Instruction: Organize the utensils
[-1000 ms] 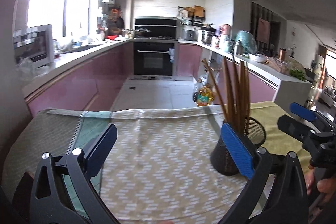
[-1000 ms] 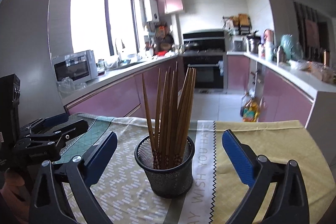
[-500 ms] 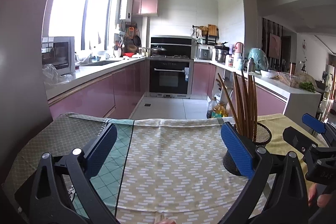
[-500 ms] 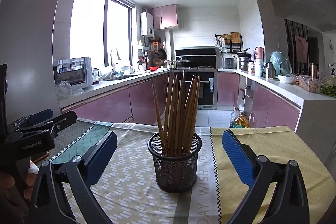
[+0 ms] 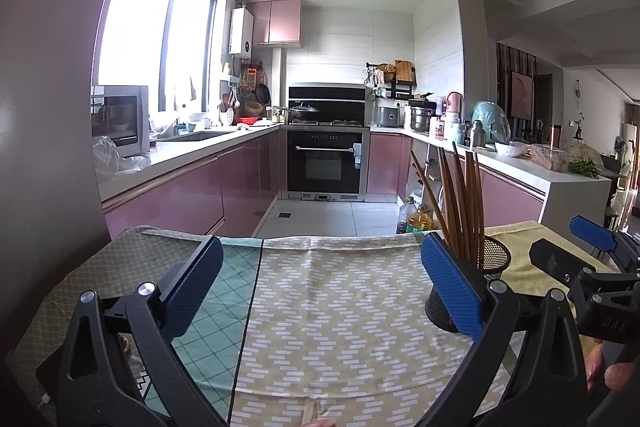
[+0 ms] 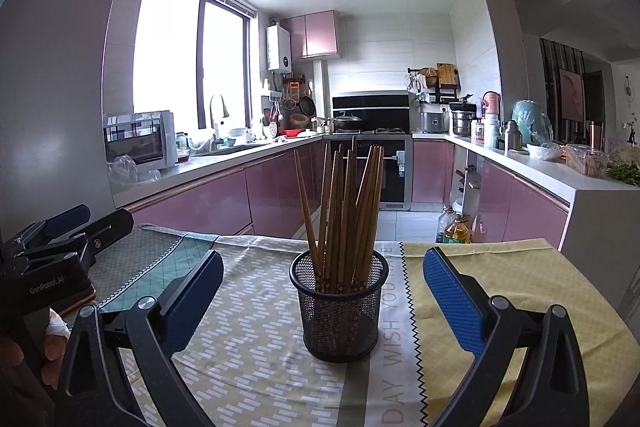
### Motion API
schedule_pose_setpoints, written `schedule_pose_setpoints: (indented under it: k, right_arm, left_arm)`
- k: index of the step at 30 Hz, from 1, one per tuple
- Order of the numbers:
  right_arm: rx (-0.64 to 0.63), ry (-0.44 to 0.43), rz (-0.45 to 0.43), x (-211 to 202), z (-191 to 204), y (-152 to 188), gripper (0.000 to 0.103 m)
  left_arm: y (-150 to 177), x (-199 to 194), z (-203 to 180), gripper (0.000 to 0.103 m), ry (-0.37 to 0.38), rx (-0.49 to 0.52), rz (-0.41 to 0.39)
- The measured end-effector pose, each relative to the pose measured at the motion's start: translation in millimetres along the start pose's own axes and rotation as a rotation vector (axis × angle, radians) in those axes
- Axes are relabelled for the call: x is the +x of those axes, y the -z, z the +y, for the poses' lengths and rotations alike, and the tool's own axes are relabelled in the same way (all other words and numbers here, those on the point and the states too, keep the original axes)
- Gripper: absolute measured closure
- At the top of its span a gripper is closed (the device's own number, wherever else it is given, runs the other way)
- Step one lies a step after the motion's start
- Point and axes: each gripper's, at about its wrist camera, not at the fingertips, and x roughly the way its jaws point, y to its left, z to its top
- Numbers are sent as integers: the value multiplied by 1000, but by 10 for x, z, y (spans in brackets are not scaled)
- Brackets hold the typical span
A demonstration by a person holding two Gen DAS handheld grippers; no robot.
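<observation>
Centrally in the right wrist view, the mesh cup point(image 6: 339, 311) of chopsticks point(image 6: 345, 211) stands between and beyond the right gripper point(image 6: 323, 295)'s spread-apart fingers, untouched; the left gripper point(image 5: 322, 287), equally agape, sees it right of centre.

My fingers point(image 6: 452, 301) have blue textured pads on black frames. Black wire-mesh holder point(image 6: 340, 311), brown wooden chopsticks point(image 6: 344, 203) with small patterned tips inside the mesh. Surface covered by patchwork cloth point(image 5: 340, 311): beige with white dash zigzags in the middle, teal diamond grid point(image 5: 224, 311) left, grey-green lattice far left, plain yellow point(image 6: 500, 279) right, grey lettered stripe with black zigzag edge. Cabinets point(image 6: 272, 195) glossy pink, oven point(image 5: 326, 163) black.
</observation>
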Motion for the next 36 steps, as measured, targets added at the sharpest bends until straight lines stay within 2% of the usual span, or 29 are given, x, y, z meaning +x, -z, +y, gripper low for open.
schedule_pose_setpoints:
  k: [36]
  right_arm:
    - [6, 5, -11, -39, 5, 5, 6]
  left_arm:
    - [4, -47, 12, 5, 5, -9, 5]
